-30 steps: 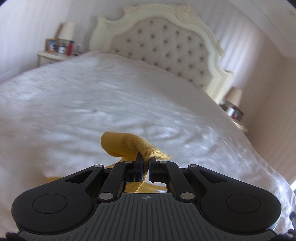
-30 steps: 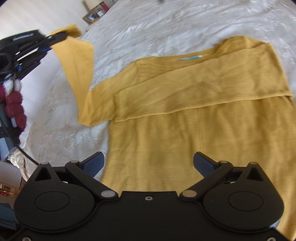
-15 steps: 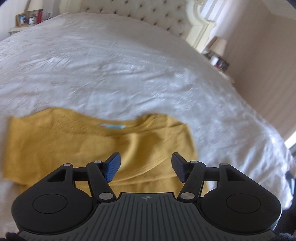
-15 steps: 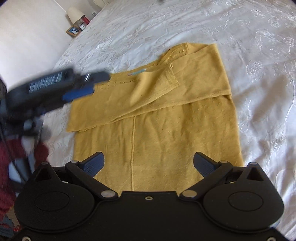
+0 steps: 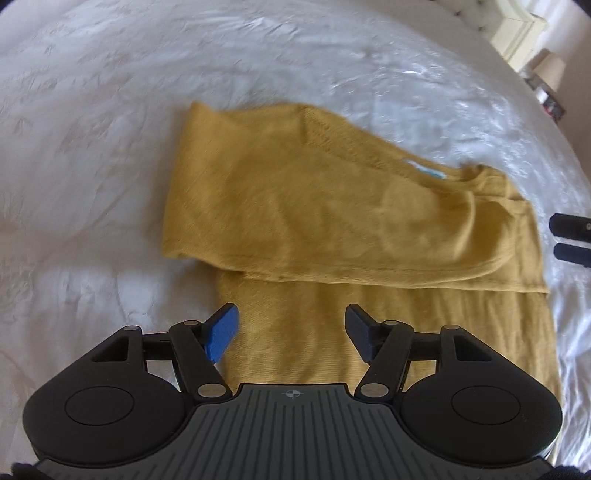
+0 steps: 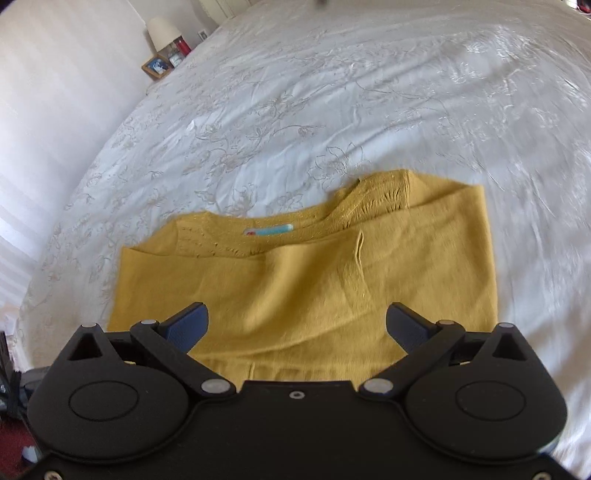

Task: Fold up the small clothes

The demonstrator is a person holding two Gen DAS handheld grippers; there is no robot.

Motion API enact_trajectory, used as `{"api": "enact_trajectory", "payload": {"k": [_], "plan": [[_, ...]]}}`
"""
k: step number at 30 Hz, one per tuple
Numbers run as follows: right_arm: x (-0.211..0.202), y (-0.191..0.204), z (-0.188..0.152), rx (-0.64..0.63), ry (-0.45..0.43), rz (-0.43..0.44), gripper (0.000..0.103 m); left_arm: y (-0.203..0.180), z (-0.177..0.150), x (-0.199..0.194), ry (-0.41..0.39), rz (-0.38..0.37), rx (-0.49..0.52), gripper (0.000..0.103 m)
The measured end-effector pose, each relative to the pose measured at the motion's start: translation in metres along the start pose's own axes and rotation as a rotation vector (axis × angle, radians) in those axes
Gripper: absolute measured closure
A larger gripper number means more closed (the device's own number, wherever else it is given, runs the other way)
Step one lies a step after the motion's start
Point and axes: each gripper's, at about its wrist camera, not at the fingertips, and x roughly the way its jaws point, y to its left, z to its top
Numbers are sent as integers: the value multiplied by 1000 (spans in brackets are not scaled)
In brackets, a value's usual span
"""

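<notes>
A mustard-yellow sweater (image 5: 332, 206) lies flat on the white bedspread (image 5: 92, 147), both sleeves folded across its chest. A blue neck label (image 6: 269, 230) shows at the collar. My left gripper (image 5: 291, 314) hovers over the sweater's lower body near its left edge; its jaws are opening and nothing is between them. My right gripper (image 6: 297, 310) stands open above the folded sleeves, holding nothing. In the left wrist view its fingertips (image 5: 570, 225) show at the right edge, beside the sweater's right side.
The embroidered bedspread (image 6: 332, 92) spreads wide beyond the collar. A bedside lamp (image 6: 162, 31) and photo frame (image 6: 157, 66) stand at the far left. Another lamp (image 5: 554, 70) and the cream headboard (image 5: 517, 22) sit at the upper right.
My left gripper let go of the sleeve, opened and dropped toward the sweater; that sleeve now lies folded across the chest. My right gripper swung sideways and nearer the collar.
</notes>
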Motion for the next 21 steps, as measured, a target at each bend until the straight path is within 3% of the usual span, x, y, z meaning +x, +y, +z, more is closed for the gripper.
{"api": "enact_trajectory", "payload": {"k": [2,6,10,14,15,16,18,21], "plan": [[15,-4,7,1,21,-27,2,6,0,5,-12,17,-25,41],[39,-8,13,-11,79,-31,13,18,4,13,-34,33,-89,40],[57,-12,11,-6,130,-44,14,27,7,20,-45,37,-150,38],[58,-18,10,35,121,3,37,31,5,29,-36,24,-162,35],[57,-19,10,43,121,10,49,31,5,30,-35,23,-152,34],[57,-21,11,50,126,11,68,30,6,32,-34,23,-145,33],[53,-20,13,55,130,26,89,29,6,32,-32,24,-134,31],[25,-7,23,30,44,97,89,28,6,32,-31,26,-130,31]]}}
